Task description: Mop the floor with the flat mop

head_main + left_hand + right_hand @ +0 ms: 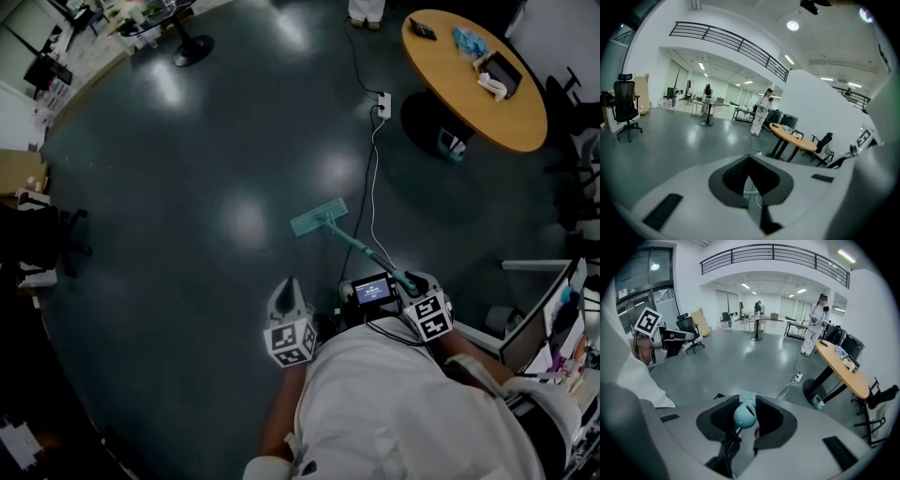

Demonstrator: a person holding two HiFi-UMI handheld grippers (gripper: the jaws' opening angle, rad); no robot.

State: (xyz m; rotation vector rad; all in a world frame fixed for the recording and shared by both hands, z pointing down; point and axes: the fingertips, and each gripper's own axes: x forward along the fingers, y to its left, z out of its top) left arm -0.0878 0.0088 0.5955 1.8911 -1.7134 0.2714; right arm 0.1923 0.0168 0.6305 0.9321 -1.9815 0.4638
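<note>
Right gripper point(746, 404) clamped on handle end of mop point(319, 217). Pad lay flat on floor point(187, 206), near cable point(372, 178). Left gripper point(751, 174) closed, empty. Advised: steady handle with both grippers, keep pad flat, skirt cable.

left claw point(290, 292): our jaws closed tip to tip, nothing between them, pointing forward | right claw point(413, 284): our jaws clamped on the end of the mop handle point(744, 416) | left arm point(275, 427), right arm point(466, 354): both bent, claws level, side by side, not touching
</note>
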